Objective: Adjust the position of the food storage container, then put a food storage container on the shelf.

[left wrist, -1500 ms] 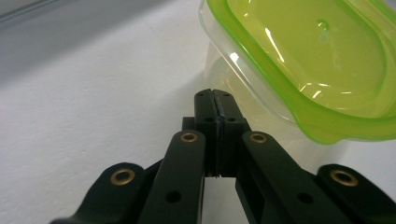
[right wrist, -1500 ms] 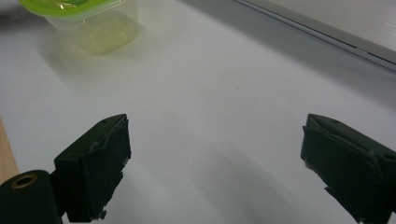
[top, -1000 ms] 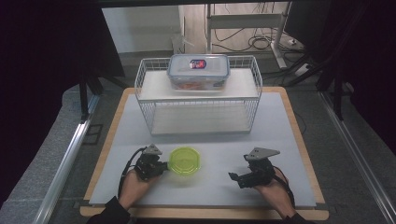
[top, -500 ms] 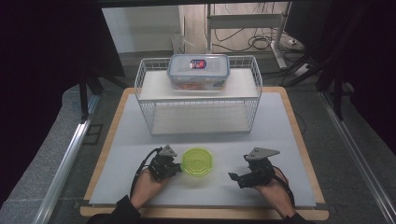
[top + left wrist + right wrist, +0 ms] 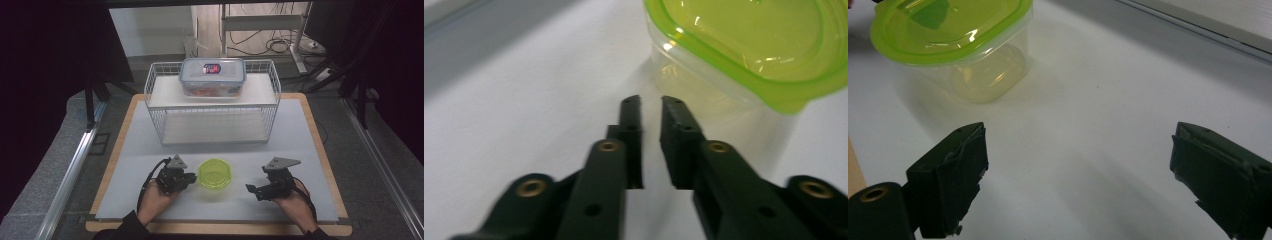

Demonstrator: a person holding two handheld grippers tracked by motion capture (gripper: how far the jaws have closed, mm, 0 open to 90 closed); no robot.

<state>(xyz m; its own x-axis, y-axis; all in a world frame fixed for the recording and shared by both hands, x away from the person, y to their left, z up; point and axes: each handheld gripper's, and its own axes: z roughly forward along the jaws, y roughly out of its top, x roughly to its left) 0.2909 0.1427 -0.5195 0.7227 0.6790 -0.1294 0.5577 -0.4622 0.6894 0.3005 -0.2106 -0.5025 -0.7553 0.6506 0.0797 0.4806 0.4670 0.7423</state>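
Green-lidded container (image 5: 216, 173) sits untouched; left gripper (image 5: 651, 107) jaws just parting slightly, right gripper (image 5: 1078, 165) jaws wide.

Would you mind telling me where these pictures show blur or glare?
Left gripper view: the near fingers are smeared and glints sit on the green lid. Right gripper view: sharp, soft shadow beneath the container. High view: dark surroundings, evenly lit table.

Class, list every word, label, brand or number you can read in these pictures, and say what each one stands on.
No text can be read.
Red, white and blue label on the lid of the clear lidded box on the wire rack: too small and blurred.
Green-lidded container: no print visible.
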